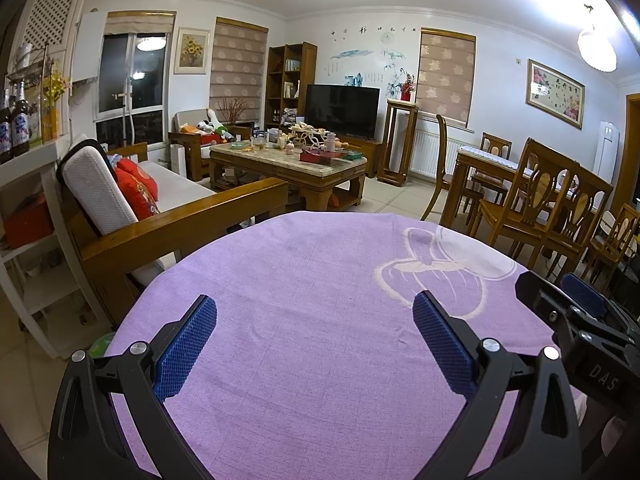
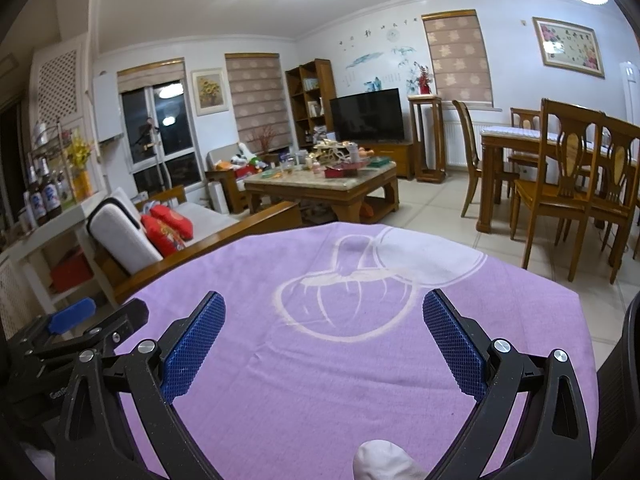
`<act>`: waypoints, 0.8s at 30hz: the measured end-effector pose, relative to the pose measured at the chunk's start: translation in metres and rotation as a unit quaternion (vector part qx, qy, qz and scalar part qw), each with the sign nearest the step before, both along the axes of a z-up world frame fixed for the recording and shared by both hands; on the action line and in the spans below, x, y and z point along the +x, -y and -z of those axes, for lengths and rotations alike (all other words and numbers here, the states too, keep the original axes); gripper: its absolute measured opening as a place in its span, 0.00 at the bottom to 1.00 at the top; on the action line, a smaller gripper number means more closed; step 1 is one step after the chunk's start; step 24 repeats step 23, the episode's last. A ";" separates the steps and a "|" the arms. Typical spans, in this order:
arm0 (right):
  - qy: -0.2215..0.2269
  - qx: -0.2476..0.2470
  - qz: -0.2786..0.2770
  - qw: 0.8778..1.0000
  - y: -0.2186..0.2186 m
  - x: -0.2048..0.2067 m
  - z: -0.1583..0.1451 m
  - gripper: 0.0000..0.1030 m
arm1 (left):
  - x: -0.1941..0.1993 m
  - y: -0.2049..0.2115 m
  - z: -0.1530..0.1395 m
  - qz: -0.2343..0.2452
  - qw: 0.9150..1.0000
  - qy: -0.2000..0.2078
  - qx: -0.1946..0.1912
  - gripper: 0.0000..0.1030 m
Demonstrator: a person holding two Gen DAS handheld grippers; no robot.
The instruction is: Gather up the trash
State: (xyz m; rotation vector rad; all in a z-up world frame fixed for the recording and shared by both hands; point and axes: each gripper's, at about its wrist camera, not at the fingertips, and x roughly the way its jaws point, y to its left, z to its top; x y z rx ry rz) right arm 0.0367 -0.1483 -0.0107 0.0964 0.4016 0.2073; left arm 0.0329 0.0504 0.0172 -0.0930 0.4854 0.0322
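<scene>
Our left gripper (image 1: 315,316) hovers over the purple cloth (image 1: 312,280), jaws spread wide, holding nothing. Our right gripper (image 2: 323,312) matches it, also empty. A crumpled white scrap (image 2: 384,460) sits at 6 o'clock, cut off by the frame edge.

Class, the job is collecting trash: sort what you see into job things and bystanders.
Job:
left gripper, open
right gripper, open
No trash visible on the purple patterned cloth.

Bystanders:
cluttered wooden coffee table
black television
red cushions
</scene>
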 end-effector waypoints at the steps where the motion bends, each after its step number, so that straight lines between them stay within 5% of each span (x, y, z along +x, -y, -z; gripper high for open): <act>1: 0.000 0.000 0.000 1.000 0.000 0.000 0.000 0.95 | 0.000 0.000 0.000 0.000 1.000 0.000 0.000 0.95; 24: 0.000 0.000 0.000 1.000 0.000 0.000 -0.002 0.95 | -0.002 0.002 -0.005 -0.008 1.000 0.008 0.007 0.95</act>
